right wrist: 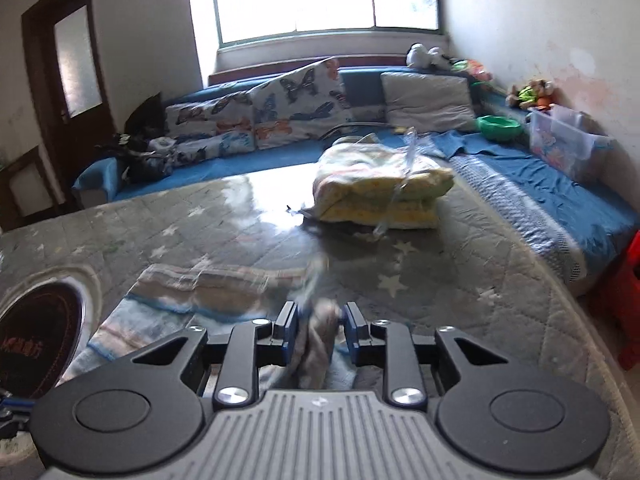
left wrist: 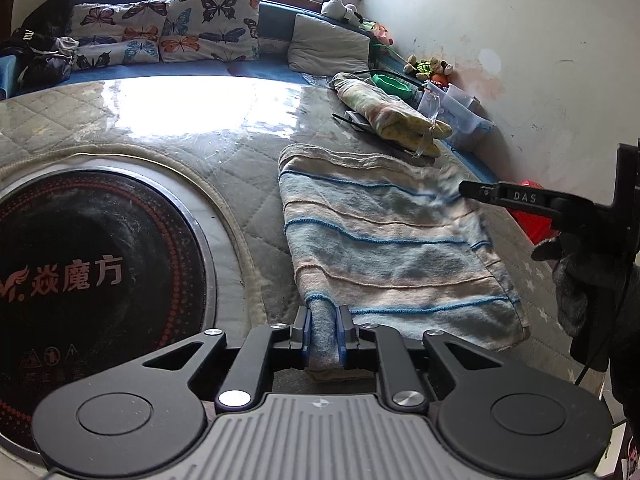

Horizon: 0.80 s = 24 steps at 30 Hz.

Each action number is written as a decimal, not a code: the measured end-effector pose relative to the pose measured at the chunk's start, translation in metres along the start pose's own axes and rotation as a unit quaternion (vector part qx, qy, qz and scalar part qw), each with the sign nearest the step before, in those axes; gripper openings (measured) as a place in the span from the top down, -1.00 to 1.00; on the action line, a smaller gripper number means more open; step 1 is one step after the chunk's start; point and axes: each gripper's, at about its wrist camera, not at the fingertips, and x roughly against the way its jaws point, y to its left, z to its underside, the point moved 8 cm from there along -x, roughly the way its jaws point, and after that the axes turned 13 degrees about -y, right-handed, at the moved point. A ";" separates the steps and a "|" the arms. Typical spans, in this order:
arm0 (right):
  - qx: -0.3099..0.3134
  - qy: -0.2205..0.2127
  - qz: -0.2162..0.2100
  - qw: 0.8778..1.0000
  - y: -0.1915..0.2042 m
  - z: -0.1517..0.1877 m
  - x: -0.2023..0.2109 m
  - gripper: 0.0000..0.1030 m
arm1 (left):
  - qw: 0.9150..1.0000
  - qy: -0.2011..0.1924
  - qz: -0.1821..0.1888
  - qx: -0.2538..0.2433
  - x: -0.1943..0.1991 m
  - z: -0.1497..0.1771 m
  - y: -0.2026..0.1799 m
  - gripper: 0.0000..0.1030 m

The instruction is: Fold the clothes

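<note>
the striped towel (left wrist: 384,248) lies flat on the quilted table cover (left wrist: 224,168), just right of the round black cooktop (left wrist: 88,264) set into the table. the left gripper (left wrist: 323,330) is clamped on the towel's near corner, a bunched fold of cloth pinched between its blue pads (left wrist: 307,332). the right gripper (right wrist: 319,328) grips another bunch of the same towel (right wrist: 200,284) between its fingers, at the edge nearer the right side of the table; this view is blurred so the exact corner cannot be told. in the left view the right gripper's black finger (left wrist: 504,196) reaches over the towel's far right edge, held by a gloved hand (left wrist: 576,280). a folded yellow blanket (left wrist: 396,116) sits further back on the table, well apart from the towel. butterfly cushions (left wrist: 208,24) line the blue bench behind, with a green bowl (right wrist: 498,126) and a clear plastic bin (right wrist: 560,144) along the right wall.
</note>
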 end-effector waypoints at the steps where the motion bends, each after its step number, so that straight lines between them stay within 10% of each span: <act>1: 0.003 -0.005 0.005 1.000 0.000 -0.002 0.002 0.53 | 1.000 -0.003 -0.002 -0.002 0.002 -0.001 0.000 0.67; 24: -0.001 0.042 -0.038 0.998 0.027 0.025 -0.041 0.60 | 0.999 0.006 0.036 -0.038 -0.028 0.003 -0.021 0.68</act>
